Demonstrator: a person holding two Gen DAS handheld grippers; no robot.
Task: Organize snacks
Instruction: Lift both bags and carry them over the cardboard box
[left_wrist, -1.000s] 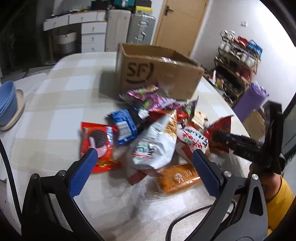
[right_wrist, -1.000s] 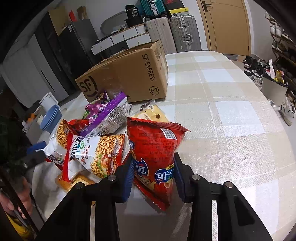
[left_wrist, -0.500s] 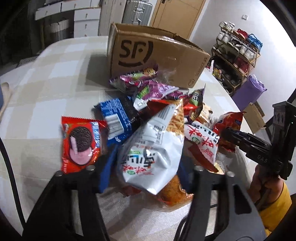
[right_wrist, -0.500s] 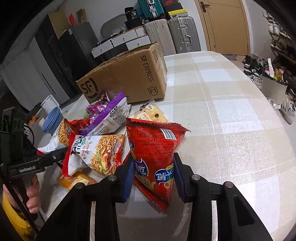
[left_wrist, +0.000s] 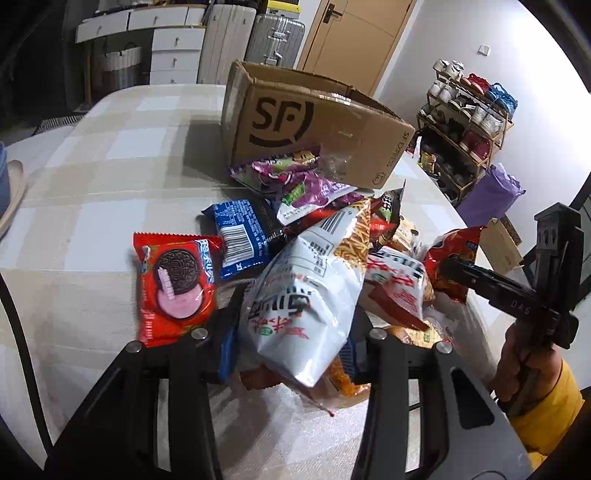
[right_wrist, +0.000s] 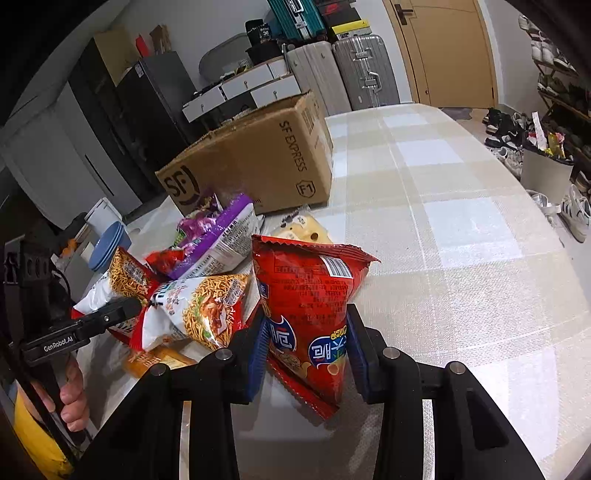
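A pile of snack bags lies on the checked table before an open SF cardboard box (left_wrist: 310, 125), also in the right wrist view (right_wrist: 258, 162). My left gripper (left_wrist: 291, 350) is shut on a white-and-silver noodle-snack bag (left_wrist: 306, 295), held tilted above the pile. My right gripper (right_wrist: 306, 354) is shut on a red snack bag (right_wrist: 306, 306), upright at the pile's right edge. A red Oreo pack (left_wrist: 173, 280), a blue pack (left_wrist: 240, 236) and purple bags (left_wrist: 306, 188) lie nearby. The right gripper also shows in the left wrist view (left_wrist: 454, 269).
An orange pack (right_wrist: 159, 360) and a red-white noodle bag (right_wrist: 199, 310) lie beside the red bag. Blue bowls (right_wrist: 107, 247) stand at the table's left edge. Suitcases (right_wrist: 362, 70), drawers and a shoe rack (left_wrist: 469, 122) stand around the table.
My left gripper moved forward over the pile and closed on the white noodle-snack bag, lifting it. My right gripper stayed shut on the red bag, almost still.
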